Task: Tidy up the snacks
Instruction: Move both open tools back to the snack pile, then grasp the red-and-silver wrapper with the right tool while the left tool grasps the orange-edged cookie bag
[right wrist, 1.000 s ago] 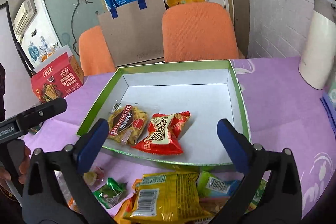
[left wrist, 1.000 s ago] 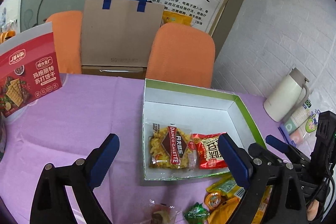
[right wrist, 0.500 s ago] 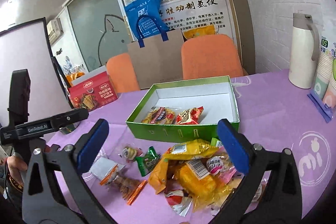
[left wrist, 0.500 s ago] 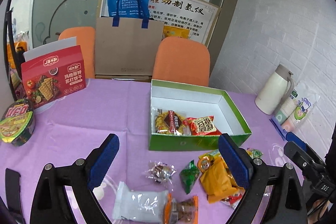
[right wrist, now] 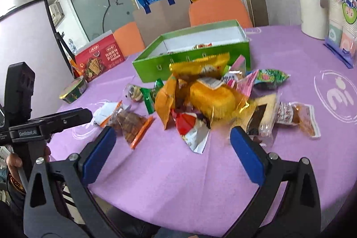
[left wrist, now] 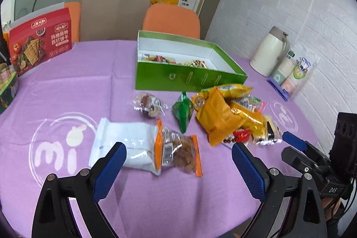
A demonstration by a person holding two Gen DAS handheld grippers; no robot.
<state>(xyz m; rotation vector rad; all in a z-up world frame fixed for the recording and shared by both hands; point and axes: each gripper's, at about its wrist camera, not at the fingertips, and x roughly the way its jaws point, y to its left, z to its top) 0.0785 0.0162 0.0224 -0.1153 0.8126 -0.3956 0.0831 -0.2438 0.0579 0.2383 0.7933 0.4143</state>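
An open green box (left wrist: 191, 79) (right wrist: 191, 64) stands mid-table with two snack packets (left wrist: 160, 58) inside. In front of it lies a loose pile of yellow packets (left wrist: 223, 113) (right wrist: 209, 95), a small green packet (left wrist: 183, 110) and a white packet (left wrist: 127, 139) beside an orange-edged clear one (left wrist: 180, 151) (right wrist: 131, 122). My left gripper (left wrist: 177, 150) hovers open over the white and orange-edged packets, gripping nothing. My right gripper (right wrist: 173, 134) hangs just short of a red-and-white wrapper (right wrist: 191, 128); its jaws are closing a little, still wide, with nothing pressed between them.
A red cracker box (left wrist: 40, 39) and a noodle bowl (right wrist: 73, 90) sit at the left. A white thermos (left wrist: 270, 52) and a sleeve of paper cups (left wrist: 294, 73) stand at the right. Orange chairs (left wrist: 171, 19) and a paper bag (left wrist: 113, 15) are behind the table.
Both grippers have drawn back from over the green box toward the table's near edge and sunk slightly, so the snack pile in front of the box has come into view.
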